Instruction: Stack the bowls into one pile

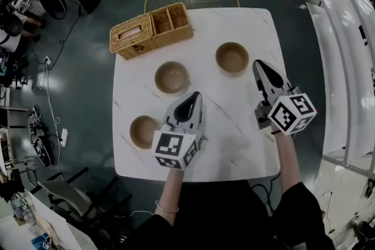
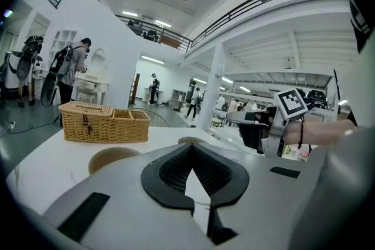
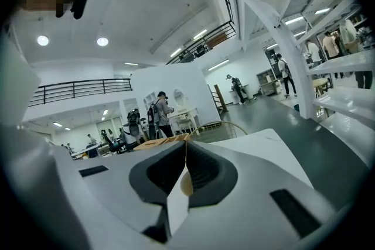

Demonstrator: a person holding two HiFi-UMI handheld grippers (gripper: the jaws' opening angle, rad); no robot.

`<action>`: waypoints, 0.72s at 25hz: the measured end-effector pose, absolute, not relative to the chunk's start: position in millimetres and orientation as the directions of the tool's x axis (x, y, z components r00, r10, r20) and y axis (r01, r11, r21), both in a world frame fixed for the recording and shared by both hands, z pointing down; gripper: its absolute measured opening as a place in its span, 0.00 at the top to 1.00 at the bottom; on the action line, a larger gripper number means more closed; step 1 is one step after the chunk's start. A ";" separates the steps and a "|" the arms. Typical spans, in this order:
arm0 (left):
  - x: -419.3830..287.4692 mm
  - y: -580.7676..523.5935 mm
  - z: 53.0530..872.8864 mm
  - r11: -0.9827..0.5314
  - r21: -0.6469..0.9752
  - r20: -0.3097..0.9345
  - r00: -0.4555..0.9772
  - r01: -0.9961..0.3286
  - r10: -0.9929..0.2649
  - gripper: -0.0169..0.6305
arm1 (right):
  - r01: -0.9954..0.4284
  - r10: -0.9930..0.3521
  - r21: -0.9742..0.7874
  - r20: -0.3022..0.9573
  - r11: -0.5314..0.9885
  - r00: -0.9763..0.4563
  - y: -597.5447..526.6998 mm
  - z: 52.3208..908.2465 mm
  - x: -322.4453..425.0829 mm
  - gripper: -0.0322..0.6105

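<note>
Head view: near bowl (image 1: 144, 131), middle bowl (image 1: 171, 77), far bowl (image 1: 232, 58) empty, apart; left tongs (image 1: 196, 95), right tongs (image 1: 258, 63) clenched, empty.

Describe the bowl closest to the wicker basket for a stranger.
On the white table, find the wicker basket at the far left corner. The tan bowl just in front of it is the middle one, between the far right bowl and the near left bowl.

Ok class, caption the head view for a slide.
Three unstacked bowls and a wicker basket on a white table; left hand-held gripper and right hand-held gripper, both shut, above it.
</note>
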State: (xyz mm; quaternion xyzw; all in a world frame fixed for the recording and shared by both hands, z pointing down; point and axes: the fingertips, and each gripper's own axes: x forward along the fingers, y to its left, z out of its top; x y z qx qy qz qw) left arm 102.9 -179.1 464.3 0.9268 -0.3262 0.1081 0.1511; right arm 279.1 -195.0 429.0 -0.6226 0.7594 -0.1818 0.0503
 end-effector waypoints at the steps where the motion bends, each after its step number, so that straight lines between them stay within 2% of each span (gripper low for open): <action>1: 104.6 -181.2 469.3 -0.742 0.218 0.305 0.767 -0.634 -0.565 0.95 | -0.928 -0.964 -0.343 0.163 0.143 -0.209 -200.6 434.9 280.6 0.93; 9: 118.3 -195.4 497.7 -0.745 0.269 0.340 0.784 -0.610 -0.519 0.95 | -0.926 -0.952 -0.369 0.245 0.082 -0.182 -232.3 473.6 290.5 0.92; 13: 121.7 -201.2 507.4 -0.739 0.288 0.358 0.784 -0.610 -0.508 0.95 | -0.918 -0.944 -0.394 0.284 0.047 -0.170 -241.5 492.1 298.9 0.80; 18: 126.0 -203.8 516.5 -0.734 0.306 0.370 0.786 -0.607 -0.495 0.95 | -0.897 -0.931 -0.442 0.339 -0.027 -0.139 -251.0 516.4 308.1 0.74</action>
